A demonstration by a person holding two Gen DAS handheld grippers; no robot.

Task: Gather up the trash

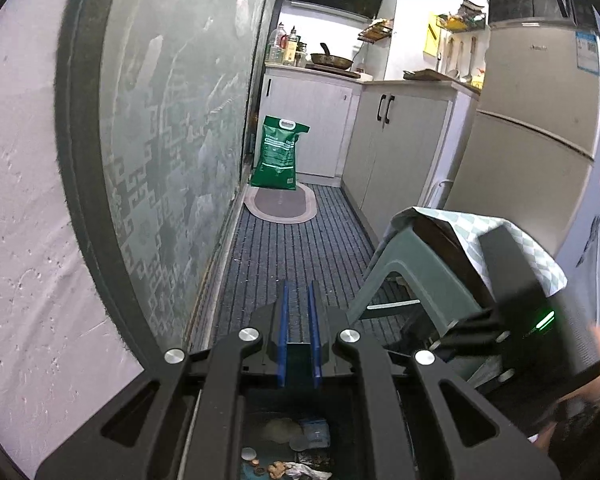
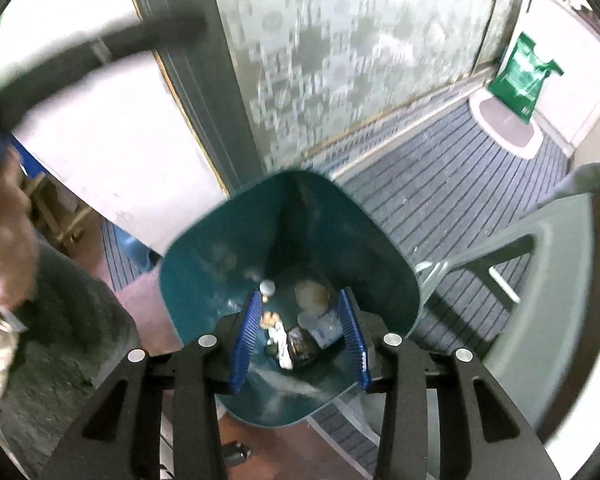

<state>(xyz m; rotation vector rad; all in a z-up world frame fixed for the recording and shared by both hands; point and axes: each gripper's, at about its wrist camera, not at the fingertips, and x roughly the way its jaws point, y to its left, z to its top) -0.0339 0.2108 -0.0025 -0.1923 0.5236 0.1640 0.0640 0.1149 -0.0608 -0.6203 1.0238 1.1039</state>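
the right gripper (image 2: 302,338) hung over a teal trash bin (image 2: 204,264), its blue pads apart and pressing on nothing. down in the bin lay the trash: crumpled foil wrappers (image 2: 286,346), a small clear plastic container (image 2: 326,326) and a bottle cap (image 2: 267,288). the left gripper (image 1: 299,316) pointed along the striped floor mat (image 1: 284,248), its pads drawn close with only a narrow gap and nothing between them. a grey-green plastic stool (image 1: 412,264) stood just beside the bin, a green sack (image 1: 279,154) well beyond.
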